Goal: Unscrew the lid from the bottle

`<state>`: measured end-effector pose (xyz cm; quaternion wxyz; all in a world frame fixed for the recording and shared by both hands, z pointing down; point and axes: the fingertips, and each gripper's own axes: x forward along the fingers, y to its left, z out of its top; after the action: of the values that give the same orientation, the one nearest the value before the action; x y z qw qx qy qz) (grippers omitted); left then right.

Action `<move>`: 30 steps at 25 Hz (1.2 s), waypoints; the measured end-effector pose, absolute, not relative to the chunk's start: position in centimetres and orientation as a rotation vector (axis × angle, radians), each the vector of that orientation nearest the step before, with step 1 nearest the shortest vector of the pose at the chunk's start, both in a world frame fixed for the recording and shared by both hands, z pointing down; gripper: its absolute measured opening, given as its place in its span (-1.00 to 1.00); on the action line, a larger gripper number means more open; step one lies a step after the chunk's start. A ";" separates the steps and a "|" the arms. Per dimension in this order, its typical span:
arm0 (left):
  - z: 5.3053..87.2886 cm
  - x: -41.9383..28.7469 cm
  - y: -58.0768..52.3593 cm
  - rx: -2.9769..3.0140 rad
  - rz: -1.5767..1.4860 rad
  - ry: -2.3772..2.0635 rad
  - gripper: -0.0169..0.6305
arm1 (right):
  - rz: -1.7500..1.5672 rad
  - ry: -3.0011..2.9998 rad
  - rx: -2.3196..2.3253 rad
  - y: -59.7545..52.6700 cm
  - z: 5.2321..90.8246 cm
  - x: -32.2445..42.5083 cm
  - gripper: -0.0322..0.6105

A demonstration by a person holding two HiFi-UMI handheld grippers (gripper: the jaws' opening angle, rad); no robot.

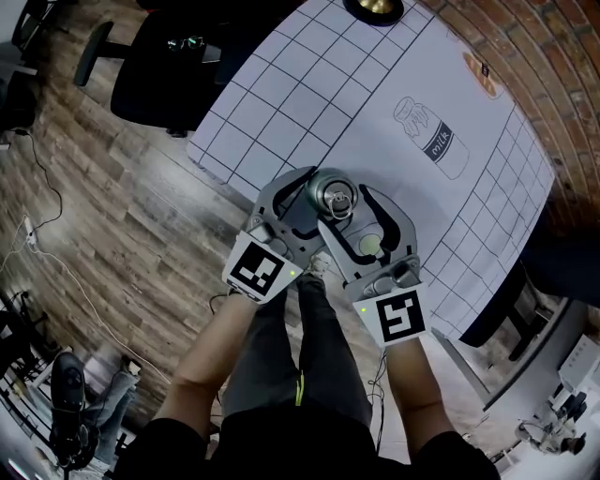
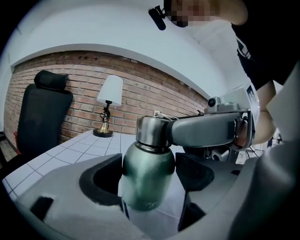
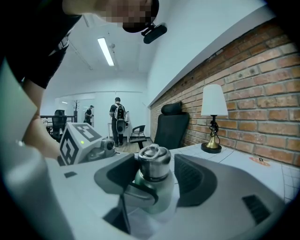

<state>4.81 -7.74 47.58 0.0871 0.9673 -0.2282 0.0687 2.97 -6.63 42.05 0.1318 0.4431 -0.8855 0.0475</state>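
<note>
Green bottle (image 1: 333, 197) stands between left hand-held gripper (image 2: 149, 174) and right hand-held gripper (image 3: 153, 176), both released; lamp (image 2: 108, 105) beyond.

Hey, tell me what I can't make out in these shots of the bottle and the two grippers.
Base of the bottle: left gripper view, behind the housing of the left gripper; the head view shows only the lid from above.
The mark low on the bottle: left gripper view, too small and blurred.
The lamp: head view, cut off by the top edge.
Whether the lid has loosened: its threads are covered in every view.
</note>
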 end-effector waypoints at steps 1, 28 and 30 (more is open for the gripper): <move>47.5 4.9 -7.9 2.875 0.198 -0.688 0.10 | 0.137 -2.574 1.287 -6.8 42.1 2.8 -0.09; 47.1 4.9 -7.9 2.886 0.154 -0.691 0.10 | 0.062 -2.783 0.496 -7.1 43.1 1.8 -0.09; 47.0 4.9 -8.0 2.893 0.150 -0.694 0.10 | 0.058 -2.797 0.504 -7.1 42.9 1.7 -0.09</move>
<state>4.89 -7.95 47.01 0.0815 0.9680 -0.2321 0.0503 1.69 -7.09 42.88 0.1488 0.1753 -0.9730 0.0201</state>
